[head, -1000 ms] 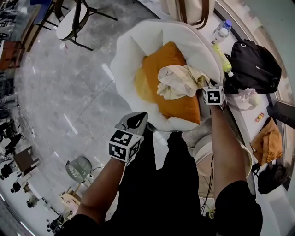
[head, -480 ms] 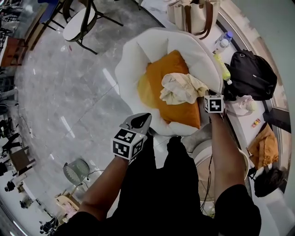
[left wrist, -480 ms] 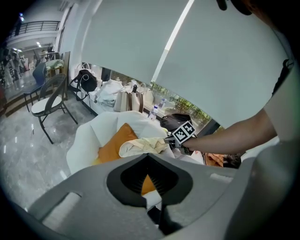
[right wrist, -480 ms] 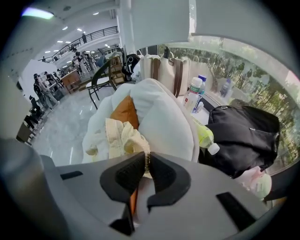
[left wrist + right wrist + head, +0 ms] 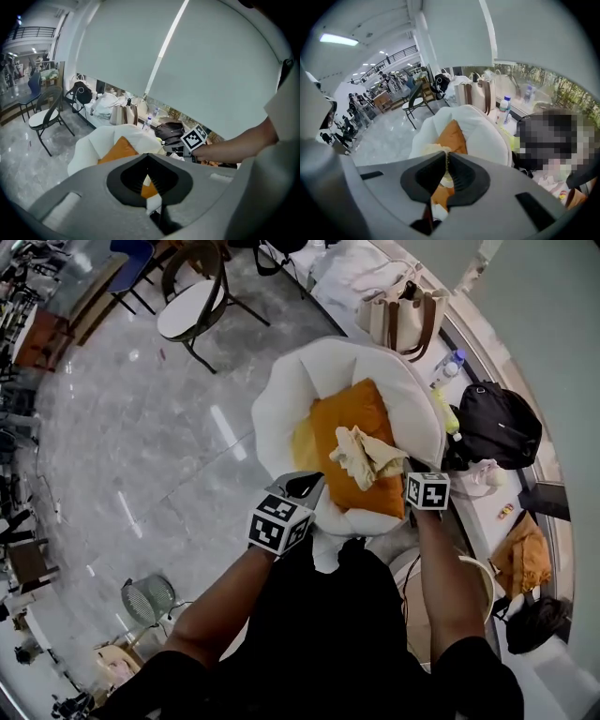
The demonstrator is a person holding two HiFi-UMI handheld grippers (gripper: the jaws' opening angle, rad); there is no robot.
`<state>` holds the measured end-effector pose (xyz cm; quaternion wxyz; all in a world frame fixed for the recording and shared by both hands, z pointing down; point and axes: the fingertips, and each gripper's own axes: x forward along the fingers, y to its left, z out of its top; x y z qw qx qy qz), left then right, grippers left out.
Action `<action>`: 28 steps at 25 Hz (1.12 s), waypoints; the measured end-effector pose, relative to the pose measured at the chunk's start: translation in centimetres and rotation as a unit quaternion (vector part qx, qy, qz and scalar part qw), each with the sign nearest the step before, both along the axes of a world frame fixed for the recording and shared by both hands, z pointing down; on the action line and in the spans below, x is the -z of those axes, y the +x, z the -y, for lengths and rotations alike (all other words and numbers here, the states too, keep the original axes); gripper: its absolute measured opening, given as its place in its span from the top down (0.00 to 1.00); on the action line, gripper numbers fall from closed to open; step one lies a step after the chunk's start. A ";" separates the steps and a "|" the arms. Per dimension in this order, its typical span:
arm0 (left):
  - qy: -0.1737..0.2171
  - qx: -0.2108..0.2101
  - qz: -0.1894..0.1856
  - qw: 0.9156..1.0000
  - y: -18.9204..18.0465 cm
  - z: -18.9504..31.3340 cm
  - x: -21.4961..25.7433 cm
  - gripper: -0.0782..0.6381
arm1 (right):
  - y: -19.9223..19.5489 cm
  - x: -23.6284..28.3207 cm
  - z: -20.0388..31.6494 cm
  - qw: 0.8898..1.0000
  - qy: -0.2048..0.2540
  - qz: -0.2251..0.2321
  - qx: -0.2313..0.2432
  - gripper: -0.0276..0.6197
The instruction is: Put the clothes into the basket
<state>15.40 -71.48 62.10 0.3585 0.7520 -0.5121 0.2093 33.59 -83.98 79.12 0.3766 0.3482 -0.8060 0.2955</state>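
A cream garment lies crumpled on an orange cushion in a white armchair. My right gripper is at the garment's right edge, shut on a fold of it. In the right gripper view the cream cloth shows at the closed tips of that gripper. My left gripper hovers at the chair's front edge, shut and holding nothing; its tips meet in the left gripper view. A round white-rimmed container stands by the person's right leg, mostly hidden by the arm.
A black backpack, a tote bag and a bottle sit on the ledge behind the armchair. A folding chair stands at the far left. A grey wire bin is on the floor, lower left.
The armchair now sits further off and smaller in view. The garment has bunched tighter toward my right gripper. My left gripper has moved up toward the chair's front edge.
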 end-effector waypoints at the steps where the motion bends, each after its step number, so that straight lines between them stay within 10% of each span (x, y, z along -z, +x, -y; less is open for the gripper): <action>1: 0.004 -0.001 -0.001 1.000 -0.3 -0.2 0.6 0.89 | -0.8 1.2 -0.6 1.000 0.002 0.008 0.004 0.91; 14: 0.051 0.007 -0.017 0.999 -7.0 -2.9 6.9 0.89 | -7.7 17.7 -5.7 0.992 0.062 0.110 -0.003 0.91; 28: 0.107 -0.090 -0.039 0.989 -7.7 -3.4 11.3 0.89 | -8.1 30.0 -11.2 0.977 0.170 0.125 -0.043 0.91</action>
